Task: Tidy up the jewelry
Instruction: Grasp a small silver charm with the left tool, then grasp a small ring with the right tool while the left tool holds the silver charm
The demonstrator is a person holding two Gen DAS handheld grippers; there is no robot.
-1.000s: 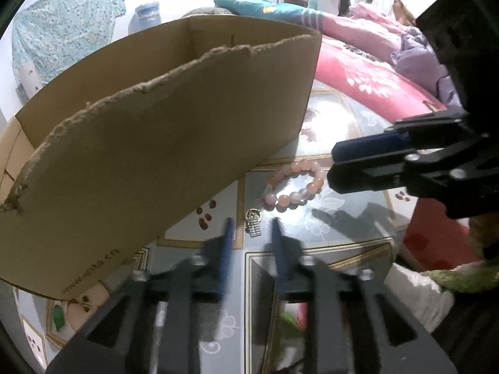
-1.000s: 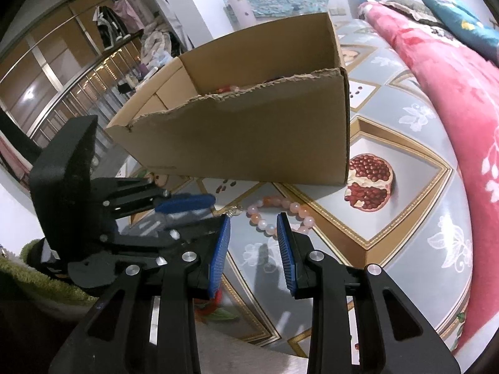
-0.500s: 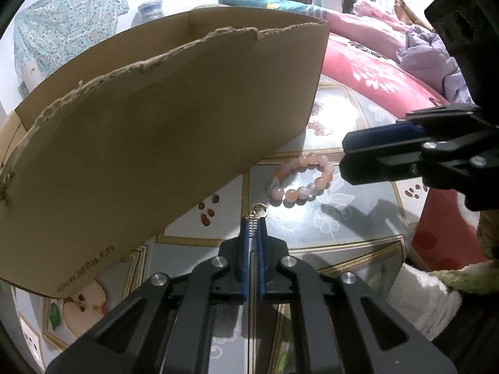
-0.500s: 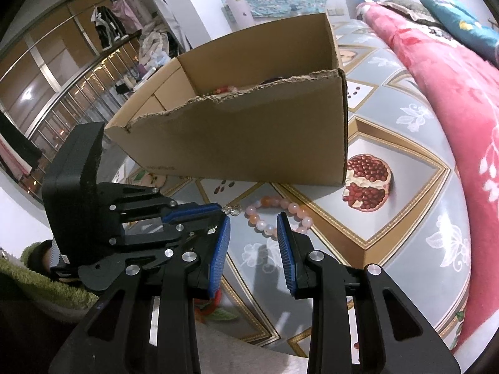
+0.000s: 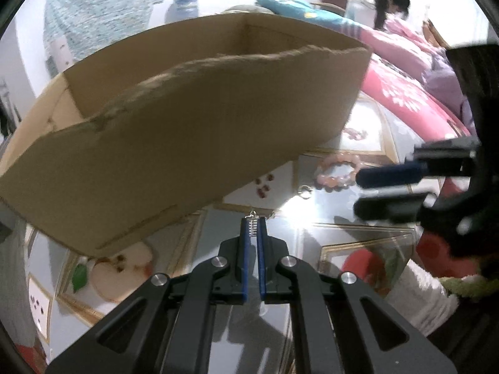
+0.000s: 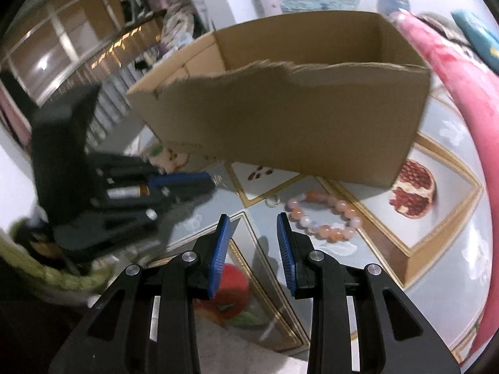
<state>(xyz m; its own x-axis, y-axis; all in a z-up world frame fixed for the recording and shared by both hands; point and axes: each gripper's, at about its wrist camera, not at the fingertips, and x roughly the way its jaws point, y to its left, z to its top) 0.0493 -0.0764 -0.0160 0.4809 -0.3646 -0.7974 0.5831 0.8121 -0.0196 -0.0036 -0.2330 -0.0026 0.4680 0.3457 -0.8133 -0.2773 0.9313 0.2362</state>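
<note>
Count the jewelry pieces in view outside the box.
2: a small silver earring pinched in the left tongs, and a pink bead bracelet on the tabletop before the cardboard box. More may lie hidden inside it.

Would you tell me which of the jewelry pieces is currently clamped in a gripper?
The small silver earring, pinched in the shut left gripper. The pink bead bracelet and the little silver ring lie loose on the tabletop.

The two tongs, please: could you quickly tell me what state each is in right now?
Left tongs: closed on a small silver earring.
Right tongs: open, holding nothing; the pink bead bracelet lies on the table beyond them.
</note>
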